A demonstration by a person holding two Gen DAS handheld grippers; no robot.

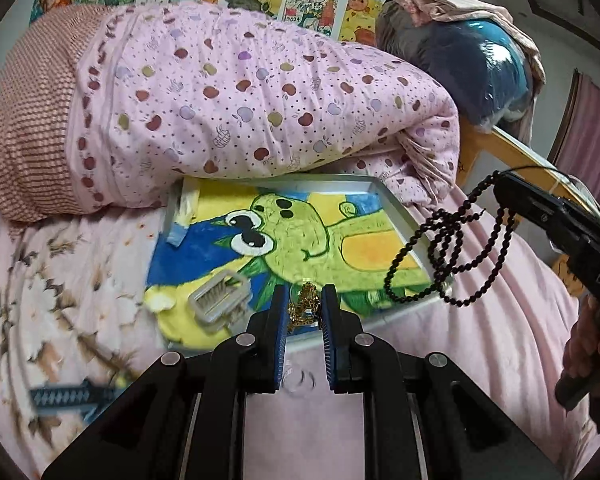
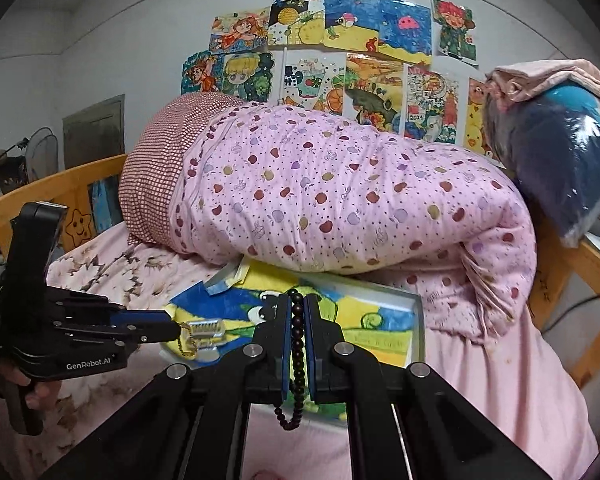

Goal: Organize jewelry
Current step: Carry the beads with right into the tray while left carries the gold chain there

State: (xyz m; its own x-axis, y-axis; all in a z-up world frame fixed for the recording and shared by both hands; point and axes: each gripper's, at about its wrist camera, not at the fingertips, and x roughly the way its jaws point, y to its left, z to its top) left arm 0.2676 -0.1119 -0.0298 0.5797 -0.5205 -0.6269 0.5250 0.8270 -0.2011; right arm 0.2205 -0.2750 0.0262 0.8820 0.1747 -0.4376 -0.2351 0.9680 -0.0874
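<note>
My left gripper (image 1: 304,300) is shut on a gold chain (image 1: 305,309), low over the near edge of a white tray (image 1: 380,188) lined with a green frog drawing. In the right wrist view the gold chain (image 2: 186,340) dangles from the left gripper (image 2: 178,330), next to a small clear plastic box (image 2: 206,330). That clear box (image 1: 220,300) lies on the tray's near left part. My right gripper (image 2: 297,300) is shut on a string of black beads (image 2: 298,344). These black beads (image 1: 440,256) hang in loops from the right gripper (image 1: 500,184) above the tray's right edge (image 2: 416,308).
The tray lies on a pink bedsheet (image 1: 480,340). A rolled apple-print quilt (image 1: 260,100) and a checked pillow (image 1: 32,120) press on its far edge. A wooden bed rail (image 2: 560,280) and a blue bag (image 2: 560,160) are at the right. A dark patterned object (image 1: 68,398) lies near left.
</note>
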